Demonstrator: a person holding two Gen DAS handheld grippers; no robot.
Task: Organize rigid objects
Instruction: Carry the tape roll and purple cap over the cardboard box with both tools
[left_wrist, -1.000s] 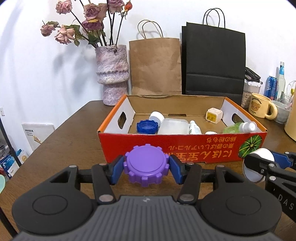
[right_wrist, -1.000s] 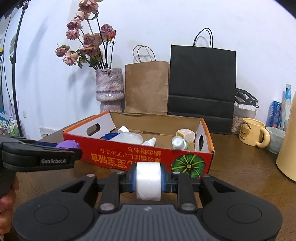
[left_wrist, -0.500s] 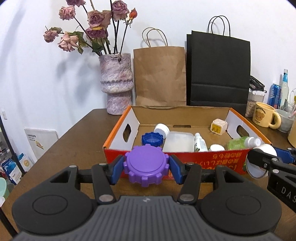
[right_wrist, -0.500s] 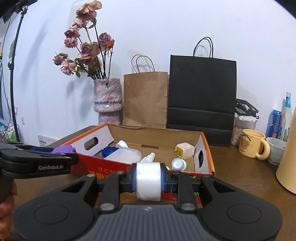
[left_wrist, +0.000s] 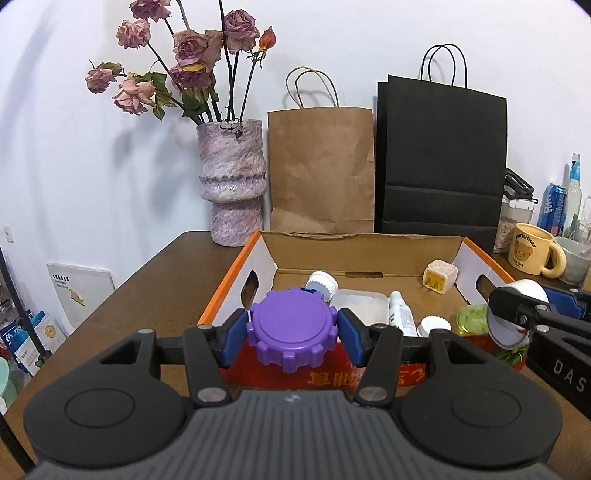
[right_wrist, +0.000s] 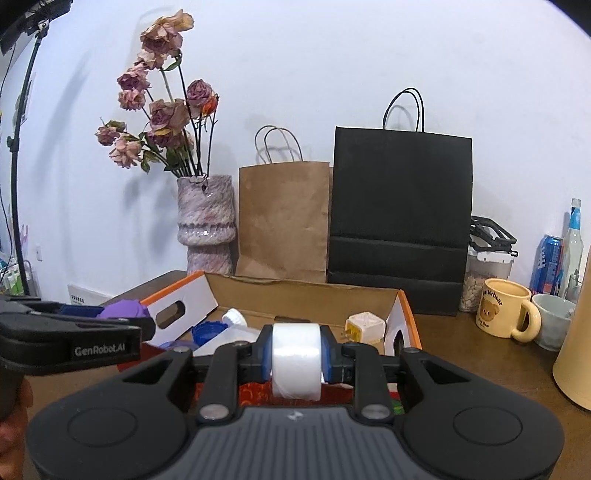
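My left gripper (left_wrist: 291, 330) is shut on a purple notched lid (left_wrist: 291, 326), held above the front wall of an open red cardboard box (left_wrist: 332, 376). My right gripper (right_wrist: 296, 356) is shut on a white roll (right_wrist: 296, 360), held above the box's front right part (right_wrist: 402, 317). The roll also shows at the right of the left wrist view (left_wrist: 517, 317), and the purple lid at the left of the right wrist view (right_wrist: 123, 308). Inside the box lie a blue lid (right_wrist: 207, 330), a clear container (left_wrist: 360, 306), a small white bottle (left_wrist: 400, 314), a cream cube (left_wrist: 439, 275) and a green bottle (left_wrist: 471, 319).
Behind the box stand a pink vase of dried roses (left_wrist: 232, 188), a brown paper bag (left_wrist: 321, 170) and a black paper bag (left_wrist: 439, 158). To the right are a yellow bear mug (right_wrist: 506, 312), a grey cup (right_wrist: 554, 321), a jar, a can and a tan cylinder (right_wrist: 576, 350).
Both grippers have risen and moved forward with their loads; the box now sits lower and closer, with more of its inside visible.
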